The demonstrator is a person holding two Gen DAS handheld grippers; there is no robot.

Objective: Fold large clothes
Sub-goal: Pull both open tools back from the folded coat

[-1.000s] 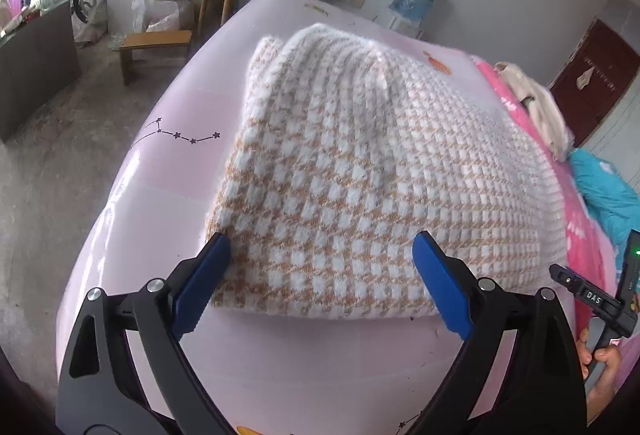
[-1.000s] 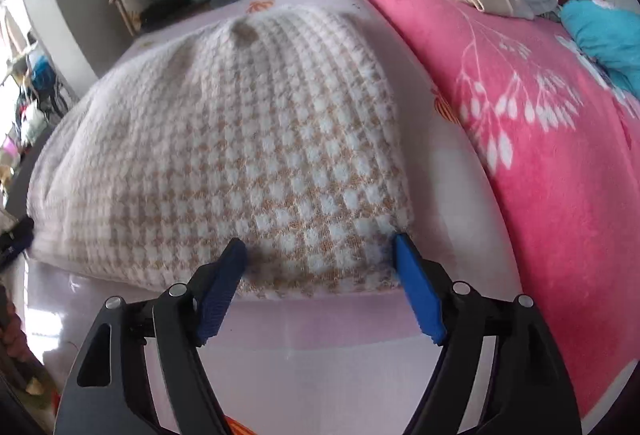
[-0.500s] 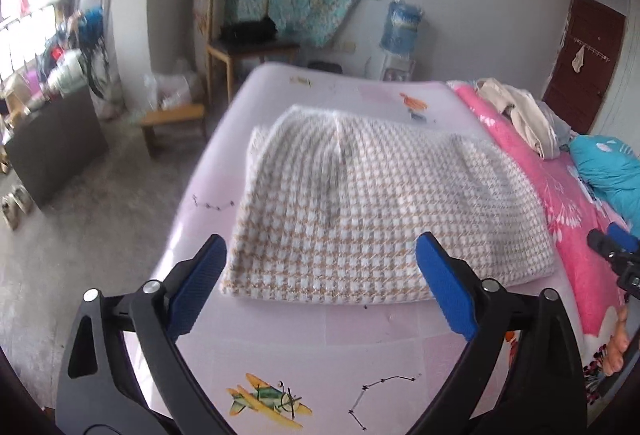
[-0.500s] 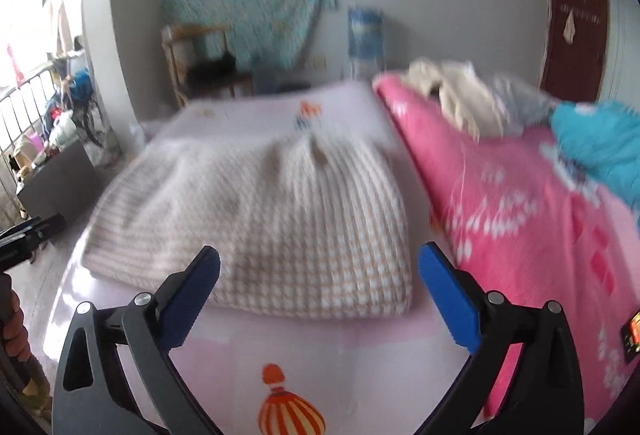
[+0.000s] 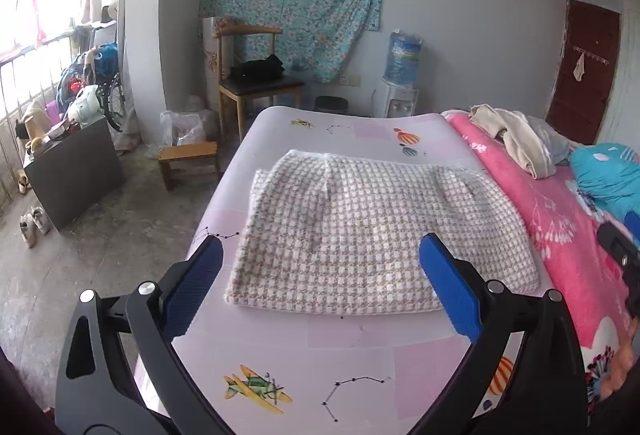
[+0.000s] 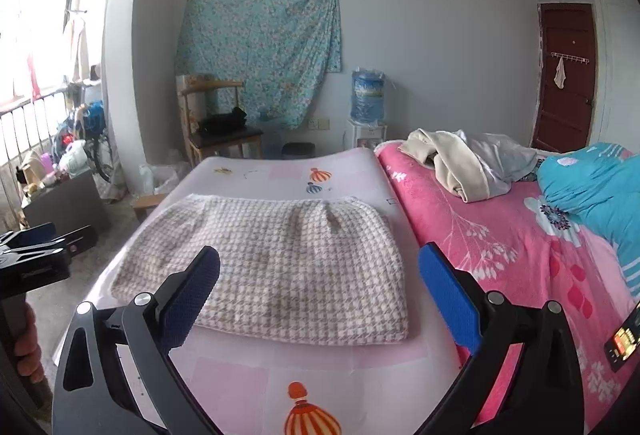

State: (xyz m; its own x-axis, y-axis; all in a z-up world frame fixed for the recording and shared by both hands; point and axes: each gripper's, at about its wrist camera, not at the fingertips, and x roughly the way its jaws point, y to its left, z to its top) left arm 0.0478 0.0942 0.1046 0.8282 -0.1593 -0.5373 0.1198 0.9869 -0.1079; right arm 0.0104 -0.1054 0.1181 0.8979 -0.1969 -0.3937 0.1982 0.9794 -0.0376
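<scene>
The checked sweater (image 5: 376, 243) lies folded into a thick rectangle on the pale pink mat (image 5: 320, 355) that covers the near side of the bed, its long edge facing the person. Both tools hang above the mat, short of the sweater and touching nothing. The left tool (image 5: 318, 283) is spread wide, its blue pads well apart and bare. The right tool (image 6: 320, 289) is likewise released, with only the sweater's near edge showing between its pads.

Beside the mat runs a pink flowered blanket (image 6: 500, 247), and on it sits a heap of cream and grey clothes (image 6: 464, 163), with a turquoise quilt (image 6: 592, 187) bunched up further along.

As for things that hold other things: a water dispenser (image 5: 396, 101) stands against the far wall with a blue bottle (image 5: 404, 57) upended on top; how full it is I cannot tell. A dark bin (image 5: 331, 103) sits on the floor next to it, its inside hidden. A wooden chair (image 5: 256, 83) carries a black bundle (image 5: 258, 69) on its seat. A plastic bag (image 5: 182, 127) slumps by a low wooden stool (image 5: 188, 161); its contents cannot be made out. A dark cabinet (image 5: 76, 171) by the window has small clutter on top.
</scene>
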